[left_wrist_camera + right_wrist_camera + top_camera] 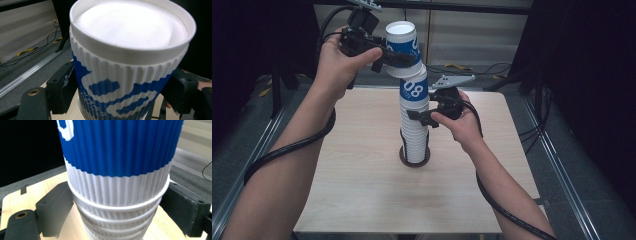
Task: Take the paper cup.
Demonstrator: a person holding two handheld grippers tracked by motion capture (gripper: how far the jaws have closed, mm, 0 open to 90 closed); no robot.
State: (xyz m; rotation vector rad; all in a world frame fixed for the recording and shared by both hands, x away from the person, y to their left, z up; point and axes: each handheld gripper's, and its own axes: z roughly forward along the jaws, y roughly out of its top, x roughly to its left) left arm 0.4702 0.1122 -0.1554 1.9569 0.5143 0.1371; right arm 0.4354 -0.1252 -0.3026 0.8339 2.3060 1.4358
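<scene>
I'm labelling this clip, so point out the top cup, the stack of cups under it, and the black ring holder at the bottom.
top cup (pixel 402 42), high view, blue band on its side
stack of cups (pixel 414 135), high view, white ribbed rims midway
black ring holder (pixel 414 163), high view, front rim

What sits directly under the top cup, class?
Under the top cup, held by the left tool, stands a stack of nested cups in a black ring holder. The lower cups' insides are covered.
</scene>
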